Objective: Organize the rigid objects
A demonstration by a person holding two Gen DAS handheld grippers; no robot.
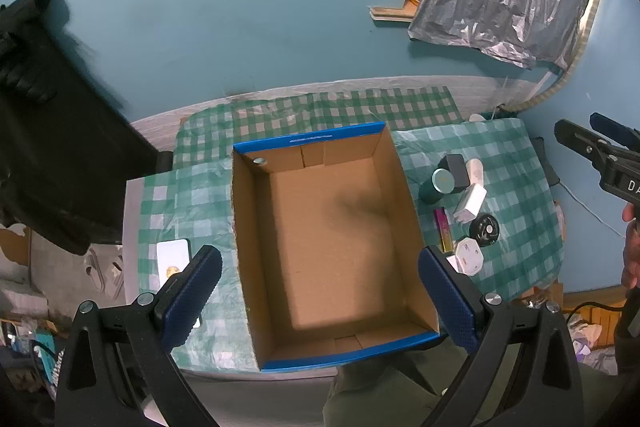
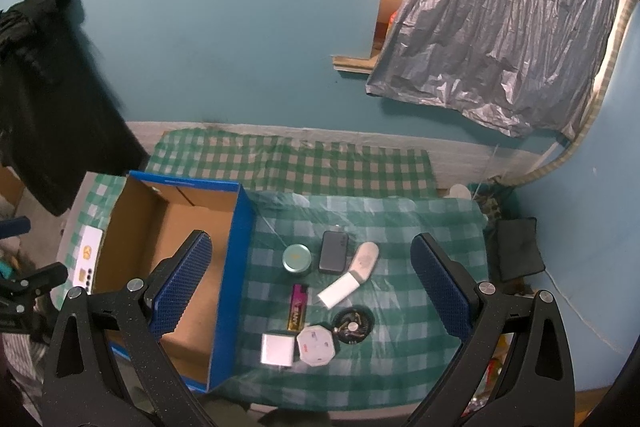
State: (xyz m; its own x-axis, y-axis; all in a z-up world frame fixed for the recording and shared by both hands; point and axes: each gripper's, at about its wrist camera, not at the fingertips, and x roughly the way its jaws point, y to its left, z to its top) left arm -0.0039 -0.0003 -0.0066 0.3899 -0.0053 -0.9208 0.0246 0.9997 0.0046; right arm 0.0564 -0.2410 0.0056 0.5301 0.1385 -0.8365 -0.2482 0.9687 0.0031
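The left claw (image 1: 320, 293) hangs over the cardboard box (image 1: 328, 227) with its two blue pads wide apart and nothing between them. The right claw (image 2: 312, 285) is wide apart too, with nothing in it, and it hangs over a bunch of small things on the surface (image 2: 420, 227) with the green checked cloth.

In the right wrist view, closest at 6 o'clock, sit a white square plug (image 2: 277, 349) and a white plug with many sides (image 2: 316, 347), touching each other. Just beside them at 5 o'clock is a small black round fan (image 2: 353, 325). A pink and gold lighter (image 2: 297, 307) lies above the plugs. A white flat stick (image 2: 339, 291) lies tilted next to it. Farther off stand a green round tin (image 2: 297, 258), a dark power bank (image 2: 334, 251) and a pale oval thing (image 2: 365, 259). The box sits at 9 o'clock from them, open on top.
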